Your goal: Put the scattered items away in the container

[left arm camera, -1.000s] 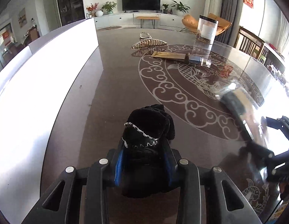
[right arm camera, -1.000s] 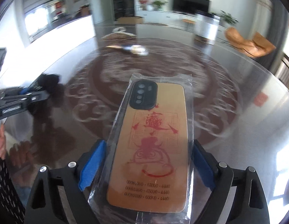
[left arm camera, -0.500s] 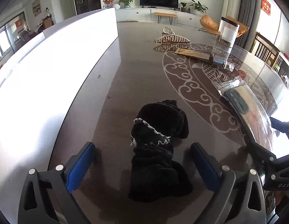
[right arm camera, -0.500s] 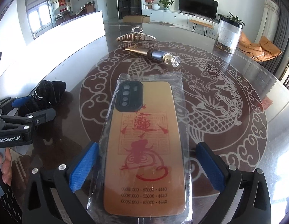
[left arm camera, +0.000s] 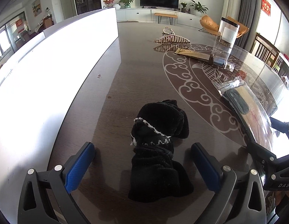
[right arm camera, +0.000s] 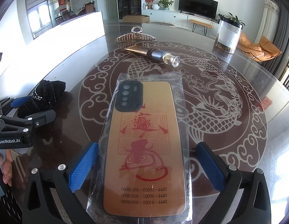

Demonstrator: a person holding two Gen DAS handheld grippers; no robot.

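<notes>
Jaws wide apart; phone case (right arm camera: 144,145) lies lengthwise between them.

Table (right arm camera: 247,97): glossy glass over dark wood grain. Sock (left arm camera: 159,140): matt black fuzzy knit. Phone case (right arm camera: 144,145): in crinkled clear plastic.

You get bright daylight from windows at the upper left and far right of both frames. It burns the long white panel (left arm camera: 51,71) on the left to featureless glare, and the glossy dark patterned table (right arm camera: 228,112) throws back pale sheen at its right edge. Soft shadows sit under the crumpled black cloth (left arm camera: 157,149). Both views are sharp, with fisheye bending and dark corners.
</notes>
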